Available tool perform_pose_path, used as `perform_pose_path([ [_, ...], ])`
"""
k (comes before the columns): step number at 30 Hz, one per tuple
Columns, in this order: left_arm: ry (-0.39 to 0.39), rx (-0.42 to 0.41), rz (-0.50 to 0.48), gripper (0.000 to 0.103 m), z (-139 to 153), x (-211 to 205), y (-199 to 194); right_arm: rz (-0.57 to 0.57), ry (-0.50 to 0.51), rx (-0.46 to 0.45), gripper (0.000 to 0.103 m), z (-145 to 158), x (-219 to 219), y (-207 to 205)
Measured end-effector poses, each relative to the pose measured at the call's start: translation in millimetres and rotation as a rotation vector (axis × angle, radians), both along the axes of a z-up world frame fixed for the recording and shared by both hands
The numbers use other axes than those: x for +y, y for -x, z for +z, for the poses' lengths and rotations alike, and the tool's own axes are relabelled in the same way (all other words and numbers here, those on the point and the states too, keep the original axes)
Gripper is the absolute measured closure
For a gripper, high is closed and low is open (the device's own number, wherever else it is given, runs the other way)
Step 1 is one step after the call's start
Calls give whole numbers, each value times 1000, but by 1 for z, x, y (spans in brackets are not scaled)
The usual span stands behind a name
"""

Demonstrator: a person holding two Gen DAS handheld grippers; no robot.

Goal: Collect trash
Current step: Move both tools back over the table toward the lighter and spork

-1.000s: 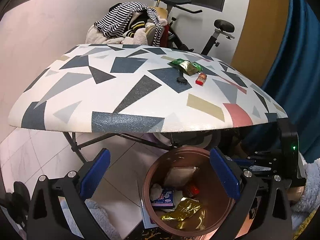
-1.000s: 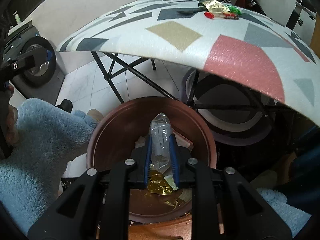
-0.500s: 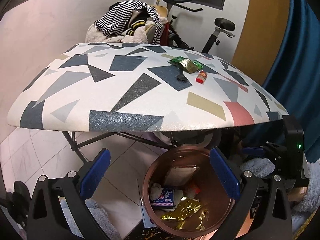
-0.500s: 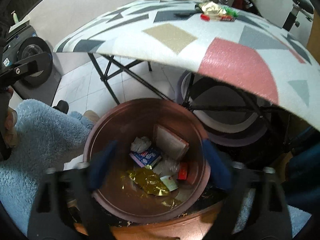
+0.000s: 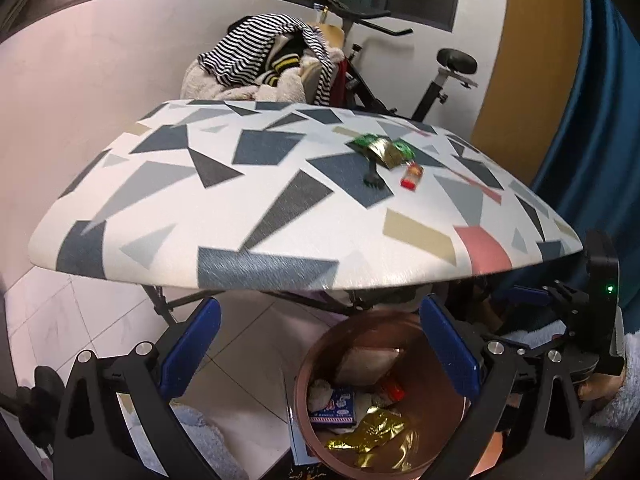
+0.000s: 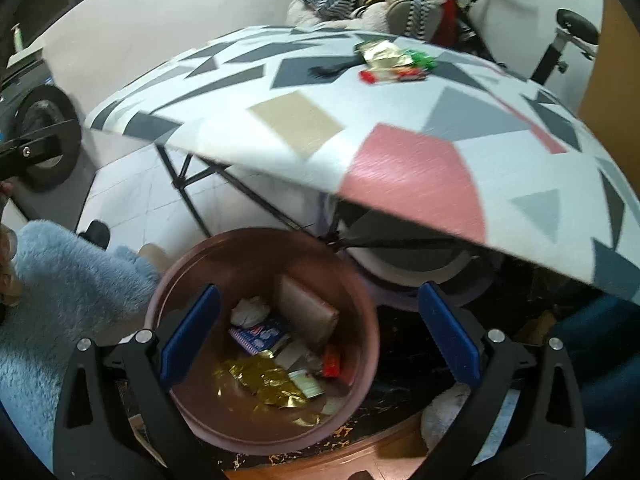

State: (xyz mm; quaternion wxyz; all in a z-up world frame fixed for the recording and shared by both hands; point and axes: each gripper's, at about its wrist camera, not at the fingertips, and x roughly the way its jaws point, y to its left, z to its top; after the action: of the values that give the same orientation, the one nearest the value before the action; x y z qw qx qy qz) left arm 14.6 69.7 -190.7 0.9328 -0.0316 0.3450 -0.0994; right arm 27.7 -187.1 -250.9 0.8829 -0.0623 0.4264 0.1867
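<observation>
A folding tabletop (image 5: 280,216) in matte geometric print stands on pale floor tiles (image 5: 248,360). Crinkly foil wrappers (image 5: 384,150) lie at its 1 o'clock. Below, the round copper bin (image 6: 192,420) holds trash. The right gripper (image 6: 318,332) has just been opening and is empty; the left gripper (image 5: 320,344) also gapes empty.

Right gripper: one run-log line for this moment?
right gripper: jaws just opened, empty, above round brown trash bin | left gripper: open, empty | green-gold wrappers, red packet: on patterned table

The bin (image 6: 362,304) looks like smooth copper-brown plastic with a dull sheen; inside, a gold wrapper (image 6: 266,380) is crinkled shiny foil. The table (image 5: 168,216) has a matt, finely grained patterned covering. The sleeve (image 6: 60,280) is fluffy blue fleece
</observation>
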Motion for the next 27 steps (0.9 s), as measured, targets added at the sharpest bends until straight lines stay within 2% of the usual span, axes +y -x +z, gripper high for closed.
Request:
perform_pose_path([
  [6,93,-30,12,6,20,11,-11,-43,-32,-28,6,18,-21,-15],
  [11,67,-76,19,6,38,10,-24,-2,-85,-13,6,33,-43,-36],
  [17,48,-114,6,6,54,8,-41,20,-35,-37,6,47,-52,-67],
  [22,35,-129,0,6,61,6,-61,31,-12,11,6,50,-58,-100],
  [27,-4,-118,-7,6,61,3,-79,28,8,15,6,48,-57,-124],
])
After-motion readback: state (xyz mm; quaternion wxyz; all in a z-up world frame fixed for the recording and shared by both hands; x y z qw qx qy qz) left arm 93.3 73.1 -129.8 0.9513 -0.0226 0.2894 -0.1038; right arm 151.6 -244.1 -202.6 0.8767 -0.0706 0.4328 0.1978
